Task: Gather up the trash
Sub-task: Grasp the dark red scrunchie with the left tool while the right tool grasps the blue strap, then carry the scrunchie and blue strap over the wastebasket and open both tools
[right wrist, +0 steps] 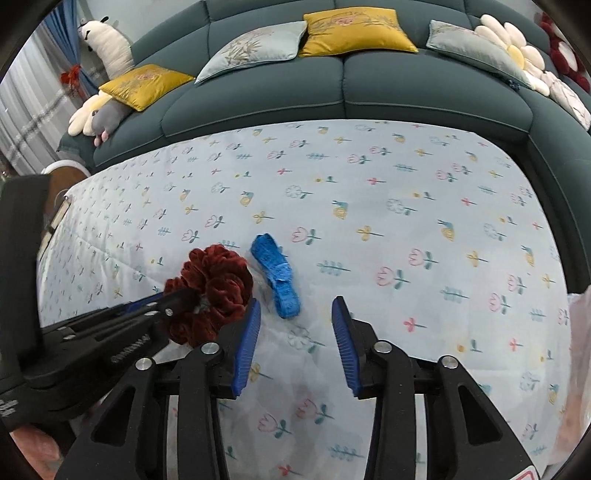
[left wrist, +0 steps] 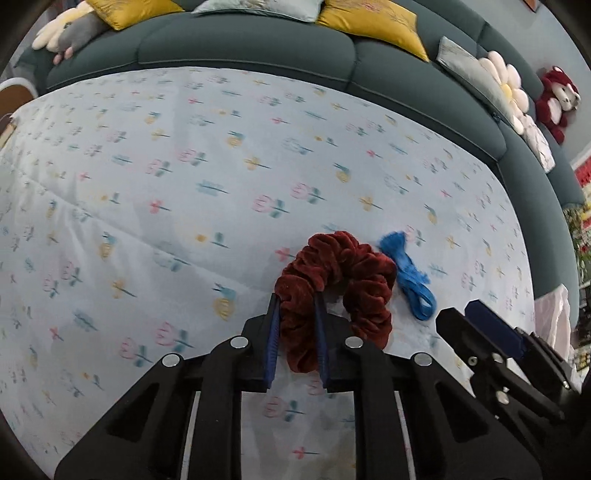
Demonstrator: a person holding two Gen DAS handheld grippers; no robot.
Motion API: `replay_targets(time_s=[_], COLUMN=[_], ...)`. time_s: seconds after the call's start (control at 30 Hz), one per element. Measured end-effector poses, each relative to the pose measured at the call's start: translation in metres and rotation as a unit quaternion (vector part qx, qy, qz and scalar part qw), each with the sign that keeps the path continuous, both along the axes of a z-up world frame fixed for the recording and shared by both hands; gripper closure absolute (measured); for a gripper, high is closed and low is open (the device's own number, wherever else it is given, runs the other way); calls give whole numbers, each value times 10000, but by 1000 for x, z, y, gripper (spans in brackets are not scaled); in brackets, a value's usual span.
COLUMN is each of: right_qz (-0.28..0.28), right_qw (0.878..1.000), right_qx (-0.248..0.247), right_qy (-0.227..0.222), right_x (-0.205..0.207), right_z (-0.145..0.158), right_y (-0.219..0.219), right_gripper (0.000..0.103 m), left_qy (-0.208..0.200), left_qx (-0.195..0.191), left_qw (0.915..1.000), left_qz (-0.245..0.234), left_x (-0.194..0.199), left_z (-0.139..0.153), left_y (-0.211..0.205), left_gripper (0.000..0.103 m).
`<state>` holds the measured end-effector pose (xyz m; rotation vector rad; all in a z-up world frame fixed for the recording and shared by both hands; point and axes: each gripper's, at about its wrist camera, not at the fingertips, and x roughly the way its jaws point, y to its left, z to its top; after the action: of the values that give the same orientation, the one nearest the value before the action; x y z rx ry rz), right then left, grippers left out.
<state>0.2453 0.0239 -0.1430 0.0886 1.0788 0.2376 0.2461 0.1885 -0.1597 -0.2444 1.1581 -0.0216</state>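
Dark teal sofa (right wrist: 347, 92) curves around the far side of the scene, lined with 2 yellow cushions (right wrist: 354, 33), pale grey-blue cushions (right wrist: 255, 48), a daisy-shaped pillow (right wrist: 513, 51) and, at the right end, a red teddy bear (left wrist: 557, 101). In front of it lies a pale blue sheet (left wrist: 221, 177) printed with small tulips, snails and leaves, creased along a fold on its left part.

On the near part of this sheet sit the 2 things to collect. A dark red velvet scrunchie (left wrist: 334, 284) is clamped between the blue pads of the left gripper (left wrist: 298, 306); its jaws stand close together, squeezing the left side of the ring, while the rest of the loop bulges out to the right of the right-hand finger. In the right wrist view the same scrunchie (right wrist: 212, 288) bunches at the tip of the left gripper (right wrist: 177, 299), which reaches in from the left edge.

Just to the right of the scrunchie lies a blue ribbon (right wrist: 276, 282) (a folded strip with a frayed far end), flat on the sheet and close beside the red fabric; whether they touch cannot be told. The right gripper (right wrist: 295, 310) hovers with its jaws wide apart and nothing between them, the ribbon's near end lying just ahead of its left pad. A pale pink plastic bag (left wrist: 554, 317) shows at the sheet's right edge.
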Motion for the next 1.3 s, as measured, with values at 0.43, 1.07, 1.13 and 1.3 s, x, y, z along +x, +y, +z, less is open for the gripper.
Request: replay_targets(time_s=[0.43,1.07,1.13,1.3], right_qz=[141,-811,-935,-1378], right_qw=[9998,9911,9892,9814], right_qx=[54,305,299,321], right_qy=[142,-1013,-1089,-1299], right_x=[-2,-81,-90,-121], right_z=[-15,120,128,148], right_y=[9,-136,-154,-210], right_gripper=[91,92,92,92], left_qy=[-84,-889,-960,-1098], left_qx=[55,14,5,-33], left_qw=[9999,9895,9869,9789], left_qz=[13,-1140,-1296,-1722], left_x=[-2,-55,-62,-82], left_z=[11,122,131,151], left_y=[-2,-162,-182,-236], left_gripper=[87,87,87,87])
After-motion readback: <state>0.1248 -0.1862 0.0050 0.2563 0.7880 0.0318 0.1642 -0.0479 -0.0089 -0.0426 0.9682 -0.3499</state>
